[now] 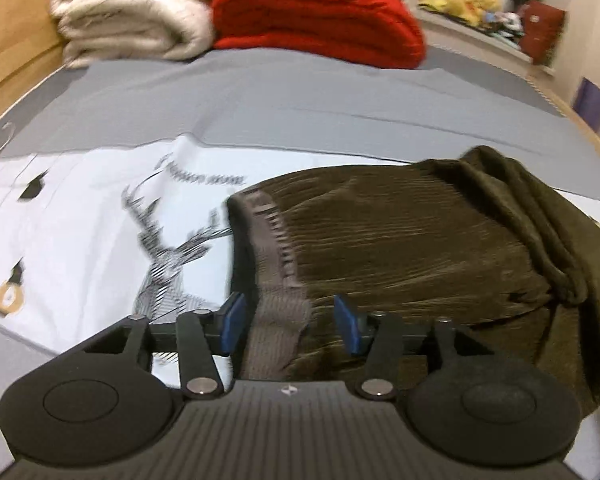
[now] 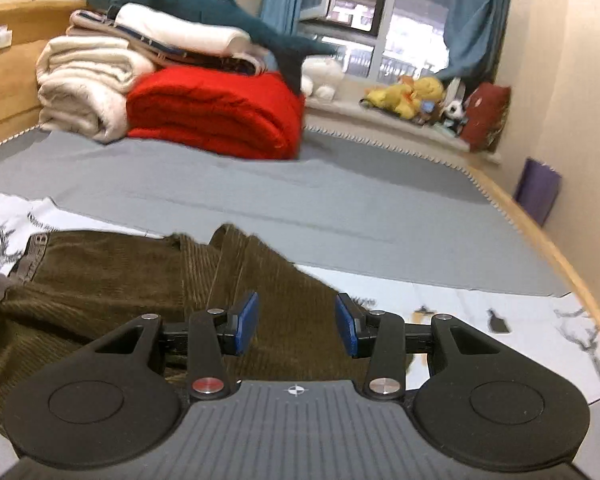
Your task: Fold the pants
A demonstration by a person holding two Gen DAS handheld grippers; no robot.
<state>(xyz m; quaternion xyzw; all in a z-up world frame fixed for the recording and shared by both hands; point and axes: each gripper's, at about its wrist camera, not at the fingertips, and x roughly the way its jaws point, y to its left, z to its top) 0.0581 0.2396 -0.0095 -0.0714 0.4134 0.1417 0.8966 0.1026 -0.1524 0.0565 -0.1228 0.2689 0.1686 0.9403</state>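
On the bed, the pants lie folded into a brown corduroy bundle on a white sheet printed with deer, which is spread over a grey cover.

1. Left gripper: I see both blue pads standing apart, about half open. The grey waistband of the pants sits between them, but neither pad presses on it. Nothing is held.
2. Right gripper: I see its pads also about half open, poised above the leg end of the pants. The corduroy shows in the gap, apart from both pads. Nothing is held.
3. Background: a red blanket and a cream blanket are stacked at the far end of the bed, touching each other. A blue plush shark lies on top of the stack.
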